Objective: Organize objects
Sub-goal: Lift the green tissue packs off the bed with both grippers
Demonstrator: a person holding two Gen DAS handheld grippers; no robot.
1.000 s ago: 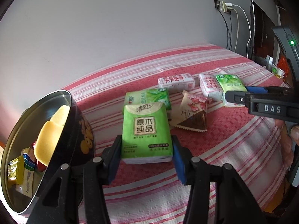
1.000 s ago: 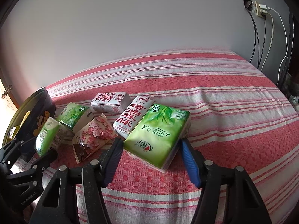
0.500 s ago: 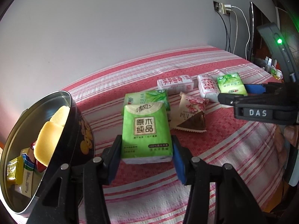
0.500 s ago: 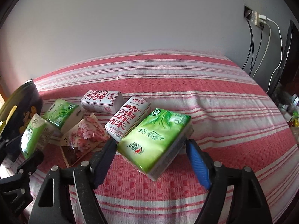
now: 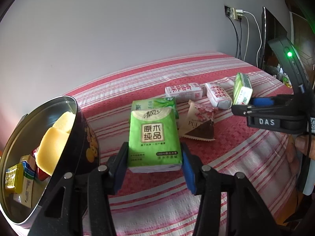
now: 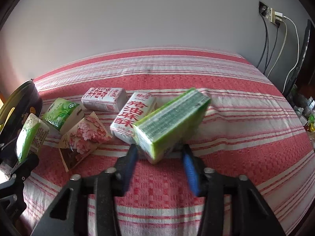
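The left tool (image 5: 154,158) is clamped across a green tissue pack (image 5: 154,137), just beside the black tin (image 5: 84,137). Further from the tin, the right tool (image 6: 159,157), its jaws just narrowing, pinches another tissue pack (image 6: 173,122), tilted on edge. Both packs look light, soft and slippery in their wrap; the short sides seem the best hold.

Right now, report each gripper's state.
Left gripper: closed on the green tissue pack.
Right gripper: jaws have just been closing, with the tilted green pack between them; whether they grip it cannot be told.
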